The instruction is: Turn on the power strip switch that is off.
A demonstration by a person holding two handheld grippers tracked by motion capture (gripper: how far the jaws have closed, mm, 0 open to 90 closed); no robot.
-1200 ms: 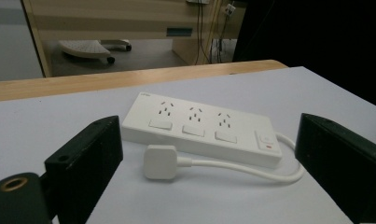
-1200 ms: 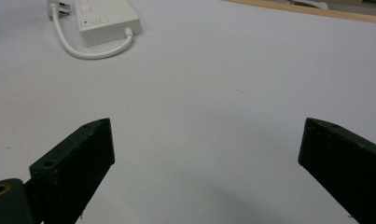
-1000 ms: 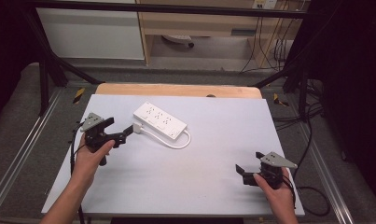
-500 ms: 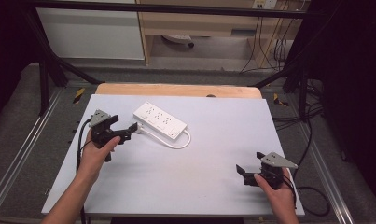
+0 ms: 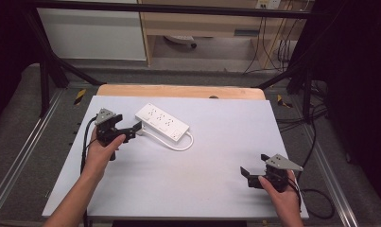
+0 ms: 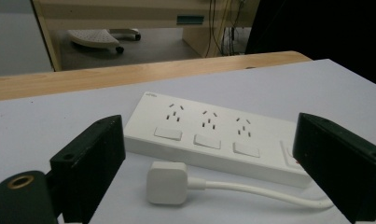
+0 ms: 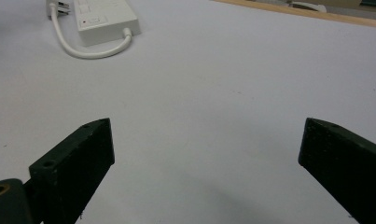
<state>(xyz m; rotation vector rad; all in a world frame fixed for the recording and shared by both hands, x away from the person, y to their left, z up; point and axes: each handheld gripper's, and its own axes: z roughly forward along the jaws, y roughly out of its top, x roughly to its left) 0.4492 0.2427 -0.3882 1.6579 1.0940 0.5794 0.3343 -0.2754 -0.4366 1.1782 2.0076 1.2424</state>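
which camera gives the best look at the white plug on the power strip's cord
The left gripper view: the plug lies close and sharp between the open jaws, in front of the power strip. The high view shows it small beside the left gripper. The right gripper view catches it far off at the top edge.

Left tool [image 5: 137, 127] moved right, closer to power strip [image 5: 162, 123]; jaws now flank plug [image 6: 167, 183].
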